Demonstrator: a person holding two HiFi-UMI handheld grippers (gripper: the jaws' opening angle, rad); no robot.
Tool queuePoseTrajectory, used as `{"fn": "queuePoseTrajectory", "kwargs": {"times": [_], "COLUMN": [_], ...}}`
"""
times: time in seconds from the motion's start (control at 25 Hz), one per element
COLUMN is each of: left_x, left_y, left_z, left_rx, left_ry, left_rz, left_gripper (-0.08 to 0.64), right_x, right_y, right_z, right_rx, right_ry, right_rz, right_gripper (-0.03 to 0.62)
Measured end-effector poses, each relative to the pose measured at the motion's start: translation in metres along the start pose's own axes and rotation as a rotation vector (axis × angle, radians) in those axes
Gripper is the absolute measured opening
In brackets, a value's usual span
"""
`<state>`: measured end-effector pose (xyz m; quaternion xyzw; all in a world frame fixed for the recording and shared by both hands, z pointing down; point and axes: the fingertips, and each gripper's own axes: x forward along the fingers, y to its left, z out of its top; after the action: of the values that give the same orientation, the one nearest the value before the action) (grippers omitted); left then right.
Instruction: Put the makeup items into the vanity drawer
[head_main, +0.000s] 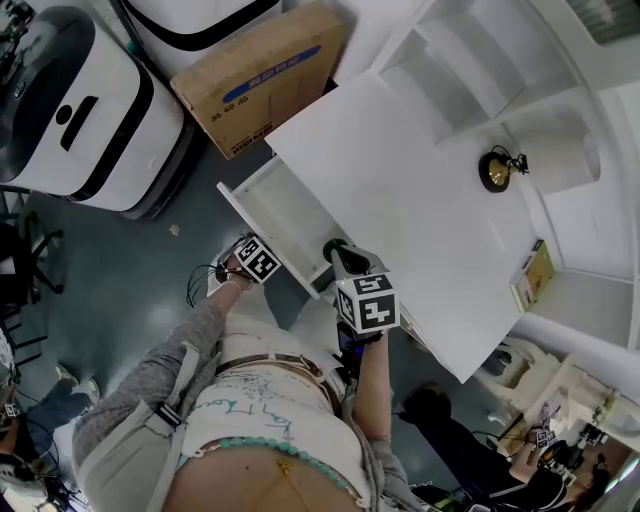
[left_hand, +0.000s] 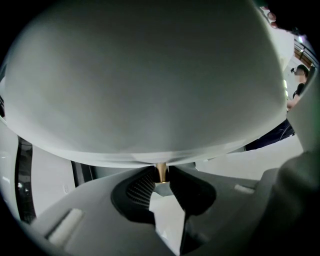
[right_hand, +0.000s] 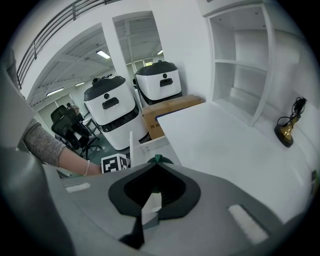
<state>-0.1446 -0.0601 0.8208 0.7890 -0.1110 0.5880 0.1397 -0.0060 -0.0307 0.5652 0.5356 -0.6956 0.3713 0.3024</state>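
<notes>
drawer (head_main: 280, 205) stands pulled out, just ahead of both tongs. left gripper (left_hand: 161, 177) is clamped on its little gold knob (left_hand: 161, 170), likely to hold it open. right gripper (right_hand: 155, 164), just beside the left, pinches a small green item (head_main: 336, 247), probably makeup, at the drawer's edge. beyond it lies the vanity top (head_main: 420, 200), with a gold ornament (head_main: 497, 168) well off. a cardboard box (head_main: 265, 75) sits past the drawer. nothing looks to block the drop.

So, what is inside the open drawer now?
Only the bare white floor of the drawer shows, no makeup. The desktop hides its rear part, and the right gripper covers one end.
</notes>
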Motion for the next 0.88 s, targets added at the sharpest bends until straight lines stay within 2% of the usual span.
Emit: {"fn": "queuePoseTrajectory", "kwargs": {"times": [0.36, 0.88], "left_x": [0.0, -0.001], "left_y": [0.001, 0.001], "left_z": [0.001, 0.0], "left_rx": [-0.018, -0.042], "left_ry": [-0.006, -0.008], "left_rz": [-0.004, -0.009], "left_gripper": [0.091, 0.091], "right_x": [0.024, 0.049], "right_y": [0.002, -0.001], "right_z": [-0.008, -0.014], "right_rx": [0.029, -0.007], "right_ry": [0.028, 0.084], "right_rz": [0.039, 0.046], "right_gripper": [0.029, 0.029]}}
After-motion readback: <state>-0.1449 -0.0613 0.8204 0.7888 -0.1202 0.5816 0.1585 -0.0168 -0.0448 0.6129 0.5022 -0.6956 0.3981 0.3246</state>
